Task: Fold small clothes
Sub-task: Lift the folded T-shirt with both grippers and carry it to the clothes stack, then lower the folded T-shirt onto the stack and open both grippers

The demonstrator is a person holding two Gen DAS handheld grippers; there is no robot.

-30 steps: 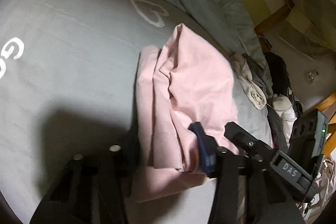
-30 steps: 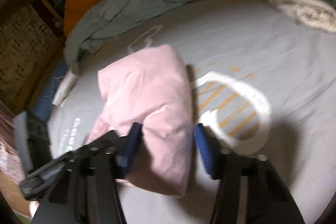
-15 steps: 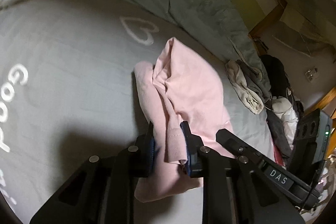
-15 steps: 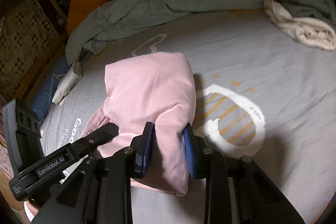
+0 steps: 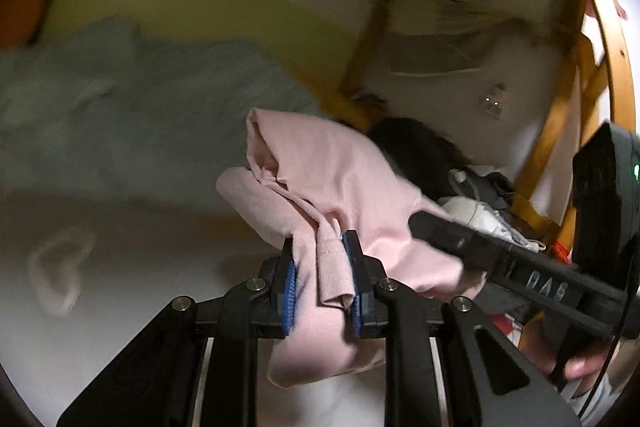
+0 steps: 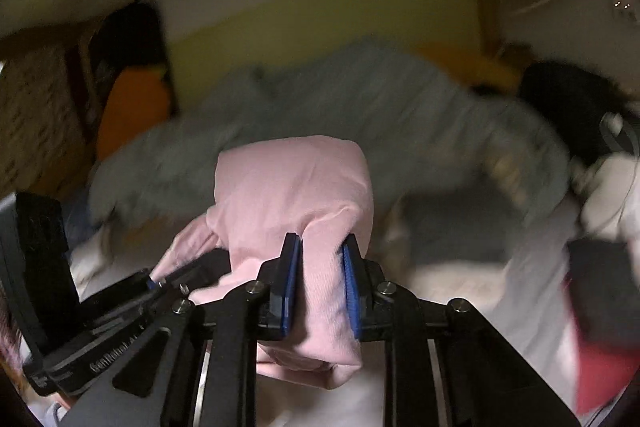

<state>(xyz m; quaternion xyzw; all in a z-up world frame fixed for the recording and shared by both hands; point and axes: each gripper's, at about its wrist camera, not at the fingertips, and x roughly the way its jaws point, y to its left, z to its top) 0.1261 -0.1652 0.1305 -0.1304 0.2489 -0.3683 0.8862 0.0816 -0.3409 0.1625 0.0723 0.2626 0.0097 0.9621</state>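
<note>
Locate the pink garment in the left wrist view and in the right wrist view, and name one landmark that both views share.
Left wrist view: the pink garment fills the centre, pinched between the left tool pads, with the right tool entering from the right.
Right wrist view: the garment sits centre, clamped in the right tool, with the left tool gripping its lower left edge.
Shared landmark: the crumpled grey-green blanket behind the garment.
</note>
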